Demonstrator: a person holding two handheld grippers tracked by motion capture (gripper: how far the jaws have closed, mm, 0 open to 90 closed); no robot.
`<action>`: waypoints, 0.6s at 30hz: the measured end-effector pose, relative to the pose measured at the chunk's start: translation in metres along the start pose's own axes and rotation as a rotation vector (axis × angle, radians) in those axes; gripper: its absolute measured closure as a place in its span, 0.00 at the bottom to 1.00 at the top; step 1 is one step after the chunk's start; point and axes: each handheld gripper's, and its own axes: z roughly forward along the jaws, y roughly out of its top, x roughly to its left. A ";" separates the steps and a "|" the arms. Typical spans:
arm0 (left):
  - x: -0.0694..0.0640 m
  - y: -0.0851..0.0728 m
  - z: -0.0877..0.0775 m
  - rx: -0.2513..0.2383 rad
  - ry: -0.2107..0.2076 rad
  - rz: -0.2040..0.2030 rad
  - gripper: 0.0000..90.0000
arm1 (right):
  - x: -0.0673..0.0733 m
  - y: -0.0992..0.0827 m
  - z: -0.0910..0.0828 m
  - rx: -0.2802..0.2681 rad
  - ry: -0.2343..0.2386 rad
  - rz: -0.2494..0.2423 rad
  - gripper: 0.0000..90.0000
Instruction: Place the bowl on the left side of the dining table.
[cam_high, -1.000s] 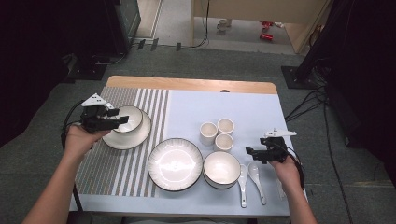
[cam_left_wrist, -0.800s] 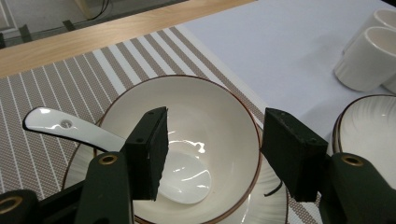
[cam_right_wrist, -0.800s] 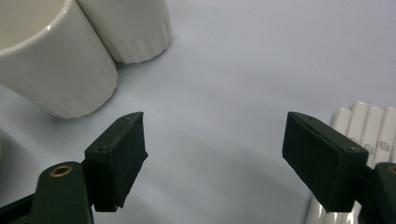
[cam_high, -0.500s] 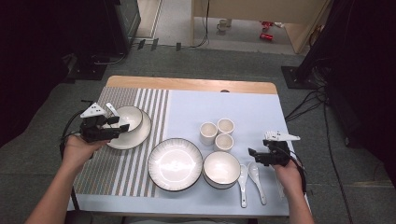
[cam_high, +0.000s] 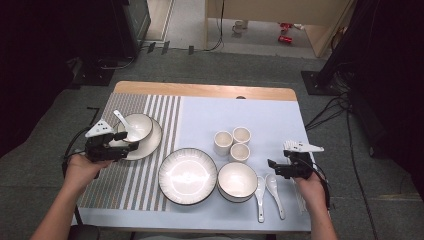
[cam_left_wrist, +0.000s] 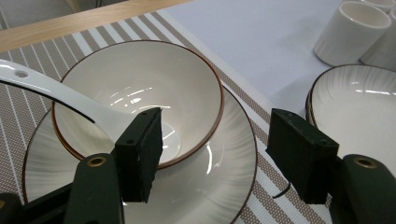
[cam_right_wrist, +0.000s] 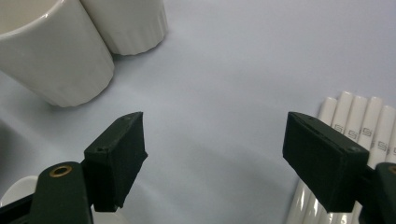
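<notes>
Bowl on plate: I see a white bowl (cam_left_wrist: 140, 88) with a brown rim sitting on a ribbed white plate (cam_left_wrist: 210, 177), on the striped mat at the worktop's left.
Contents: a white spoon (cam_left_wrist: 51, 93) lies in it, handle out over the rim.
Left gripper (cam_left_wrist: 215, 144): my jaws have just been opening; the spoon's bowl end sits by one pad, probably not pressed.
Right gripper (cam_right_wrist: 215, 149): jaws wide apart, holding nothing, over the bare cloth near the cups (cam_right_wrist: 56, 51).

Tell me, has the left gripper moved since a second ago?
Yes. The left gripper has drawn back off the small bowl toward the plate's near-left rim, its jaws just opening, leaving the spoon in the bowl.
</notes>
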 end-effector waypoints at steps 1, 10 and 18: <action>-0.002 -0.001 0.000 0.003 -0.003 0.010 0.40 | 0.000 0.000 -0.001 -0.001 -0.001 0.000 0.24; -0.007 -0.013 -0.007 -0.014 -0.011 0.008 0.38 | 0.004 0.000 -0.003 -0.023 0.008 -0.014 0.23; -0.014 -0.026 -0.010 -0.014 -0.049 0.010 0.38 | 0.000 -0.002 -0.003 -0.019 -0.004 -0.002 0.23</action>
